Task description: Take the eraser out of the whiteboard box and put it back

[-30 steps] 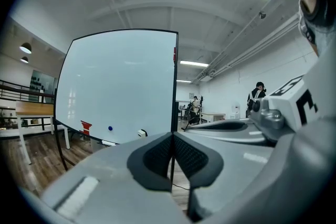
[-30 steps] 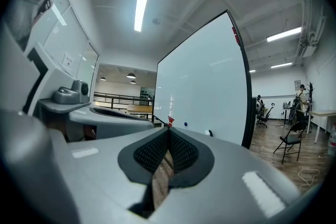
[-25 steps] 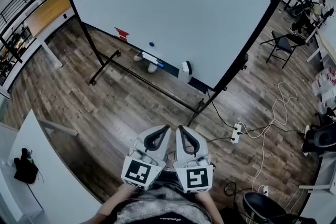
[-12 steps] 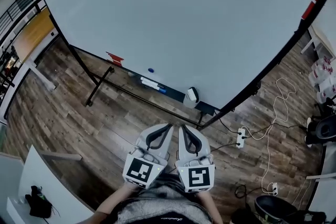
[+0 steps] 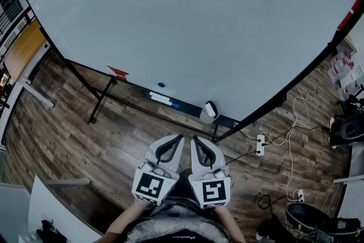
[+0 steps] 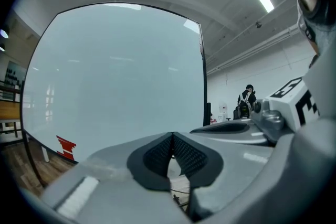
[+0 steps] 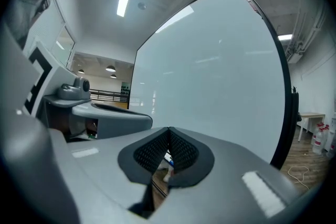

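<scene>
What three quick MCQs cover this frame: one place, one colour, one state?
1. Where is the eraser?
A) on the whiteboard ledge, right of the markers
B) on the ledge, left of the markers
C) stuck at the whiteboard's top

2. What colour is the round magnet?
A) green
B) blue
C) yellow

3. How are the left gripper and right gripper?
A) both open
B) both shut, empty
C) left shut on the eraser

Key:
1 A: it sits near the ledge's right end, past the markers.
2 B: it shows as a blue dot above the markers.
3 B: each gripper view shows the jaws meeting with nothing between.
</scene>
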`<state>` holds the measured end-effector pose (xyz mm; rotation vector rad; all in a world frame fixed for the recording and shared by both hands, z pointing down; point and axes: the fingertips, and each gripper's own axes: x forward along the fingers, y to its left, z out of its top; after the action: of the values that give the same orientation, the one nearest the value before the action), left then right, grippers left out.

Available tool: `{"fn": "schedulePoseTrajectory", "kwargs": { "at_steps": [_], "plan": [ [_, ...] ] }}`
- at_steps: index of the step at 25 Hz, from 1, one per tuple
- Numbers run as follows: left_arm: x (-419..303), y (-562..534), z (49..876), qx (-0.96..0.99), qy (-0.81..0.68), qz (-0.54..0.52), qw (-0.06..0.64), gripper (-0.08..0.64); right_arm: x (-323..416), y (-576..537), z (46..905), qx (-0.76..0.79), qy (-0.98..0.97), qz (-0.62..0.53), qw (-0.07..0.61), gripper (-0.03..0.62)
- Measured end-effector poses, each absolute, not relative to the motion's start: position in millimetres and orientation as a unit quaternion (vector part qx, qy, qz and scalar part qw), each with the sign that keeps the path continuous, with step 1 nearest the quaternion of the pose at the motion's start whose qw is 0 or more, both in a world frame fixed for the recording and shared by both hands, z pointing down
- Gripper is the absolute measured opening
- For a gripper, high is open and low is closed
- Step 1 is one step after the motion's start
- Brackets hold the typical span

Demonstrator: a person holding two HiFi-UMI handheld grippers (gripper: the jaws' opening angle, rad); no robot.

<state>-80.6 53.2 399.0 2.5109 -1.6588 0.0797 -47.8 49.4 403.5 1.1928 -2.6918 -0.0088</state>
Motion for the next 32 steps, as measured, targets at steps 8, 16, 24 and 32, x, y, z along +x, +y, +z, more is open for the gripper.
{"fn": "schedulePoseTrajectory", "kwargs": {
  "at_steps": [8, 16, 24, 32],
  "plan": [
    [-79, 27, 400, 0.832, -0.549, 0.018, 0.083, 0.005, -53, 21, 402, 0.402, -0.910, -0.002, 0.100, 0.003],
    [-61, -22, 393, 0.843, -0.531, 0.026, 0.080, 0.005, -42, -28, 392, 0.407, -0.909, 0.005, 0.092, 0.003],
    [-39, -71, 393, 0.842, -0.531, 0.036, 0.088, 0.005, -19, -74, 394, 0.405, -0.909, 0.010, 0.093, 0.003],
    [-32, -95, 405, 0.847, -0.521, 0.036, 0.096, 0.005, -5, -97, 403, 0.422, -0.901, 0.012, 0.097, 0.003]
  ]
}}
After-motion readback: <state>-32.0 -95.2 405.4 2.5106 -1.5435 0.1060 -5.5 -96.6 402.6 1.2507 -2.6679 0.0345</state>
